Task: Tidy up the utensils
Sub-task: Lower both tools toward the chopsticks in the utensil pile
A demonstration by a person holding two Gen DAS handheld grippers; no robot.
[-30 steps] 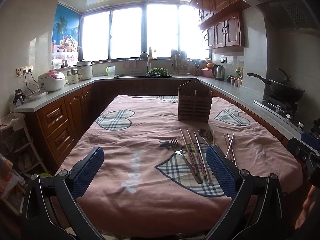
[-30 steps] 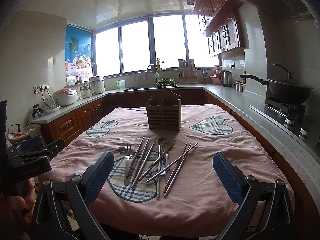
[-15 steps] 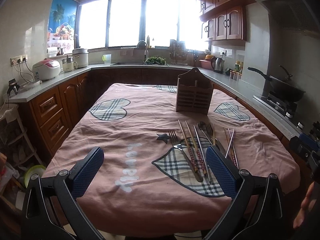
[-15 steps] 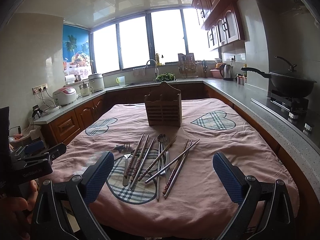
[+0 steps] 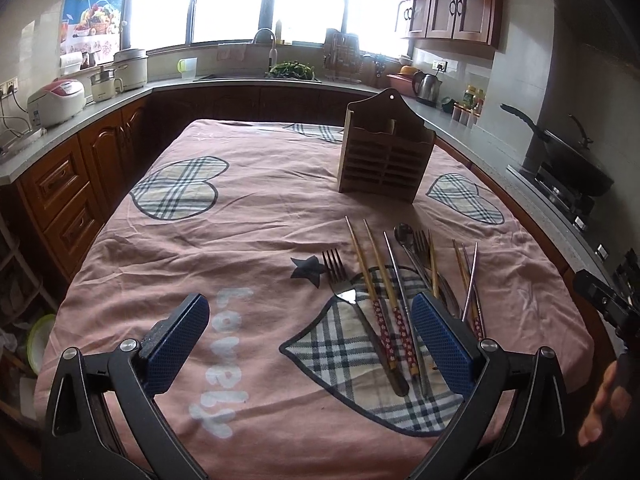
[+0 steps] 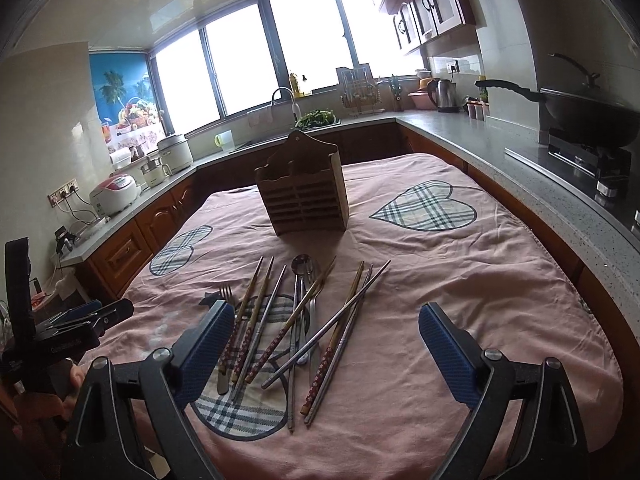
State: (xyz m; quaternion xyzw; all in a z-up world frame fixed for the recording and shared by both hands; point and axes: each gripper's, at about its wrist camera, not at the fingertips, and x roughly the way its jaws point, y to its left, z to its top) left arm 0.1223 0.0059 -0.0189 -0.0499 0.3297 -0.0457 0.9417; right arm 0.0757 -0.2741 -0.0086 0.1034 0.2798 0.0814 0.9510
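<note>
A wooden utensil holder [image 5: 386,152] stands upright on the pink tablecloth [image 5: 248,216]; it also shows in the right wrist view [image 6: 304,196]. In front of it lies a pile of utensils: a fork [image 5: 340,280], wooden chopsticks [image 5: 376,292] with red patterned ends, steel chopsticks [image 6: 332,320] and a spoon [image 6: 302,266]. My left gripper [image 5: 308,344] is open and empty, low over the near table edge, left of the pile. My right gripper [image 6: 326,344] is open and empty, just in front of the pile.
Grey countertops [image 6: 520,152] with wooden cabinets run around the table. A wok [image 6: 580,116] sits on the stove at right. A rice cooker [image 5: 56,100] and pots stand at left. A sink [image 5: 272,64] is under the windows.
Both grippers have moved forward and tilted down toward the table, so the utensils look nearer. Both stay open. The utensils have not moved.
</note>
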